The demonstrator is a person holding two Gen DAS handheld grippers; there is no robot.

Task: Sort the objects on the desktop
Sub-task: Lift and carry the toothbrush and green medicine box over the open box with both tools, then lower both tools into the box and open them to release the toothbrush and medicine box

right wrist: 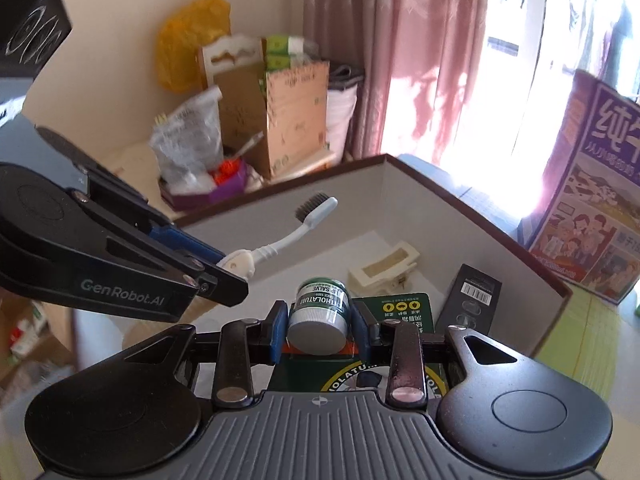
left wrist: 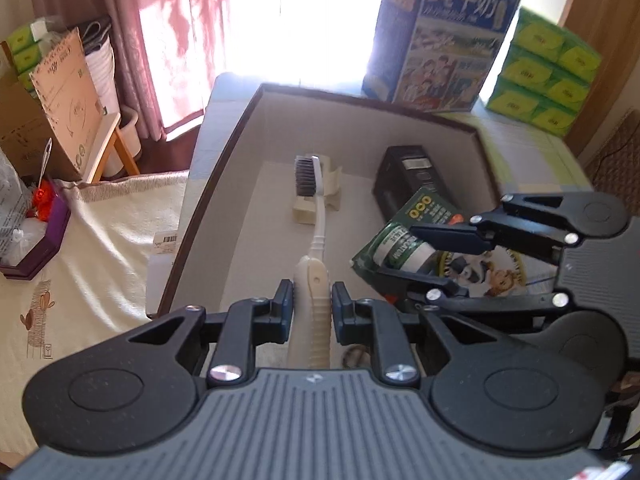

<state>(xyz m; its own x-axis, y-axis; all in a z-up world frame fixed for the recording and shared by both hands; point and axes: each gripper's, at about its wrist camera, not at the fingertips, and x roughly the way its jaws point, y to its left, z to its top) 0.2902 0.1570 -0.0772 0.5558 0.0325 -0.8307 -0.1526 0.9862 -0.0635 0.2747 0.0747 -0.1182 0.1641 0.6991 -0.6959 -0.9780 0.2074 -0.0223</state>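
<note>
My left gripper (left wrist: 312, 304) is shut on the cream handle of a white toothbrush (left wrist: 318, 216) and holds it over the open brown-rimmed box (left wrist: 224, 148), bristles pointing away. It also shows in the right wrist view (right wrist: 224, 268) with the toothbrush (right wrist: 296, 232). My right gripper (right wrist: 318, 326) is shut on a lip salve pack (right wrist: 320, 312), a small green-labelled jar on a green card, held over the box's near side. In the left wrist view the right gripper (left wrist: 404, 256) holds the same pack (left wrist: 400, 248).
Inside the box (right wrist: 440, 200) lie a cream hair clip (right wrist: 384, 268) and a black packaged item (right wrist: 470, 300). A milk carton box (left wrist: 440, 36) and green tissue packs (left wrist: 548, 76) stand behind the box. Cardboard boxes and bags clutter the cloth-covered surface to the left (left wrist: 52, 120).
</note>
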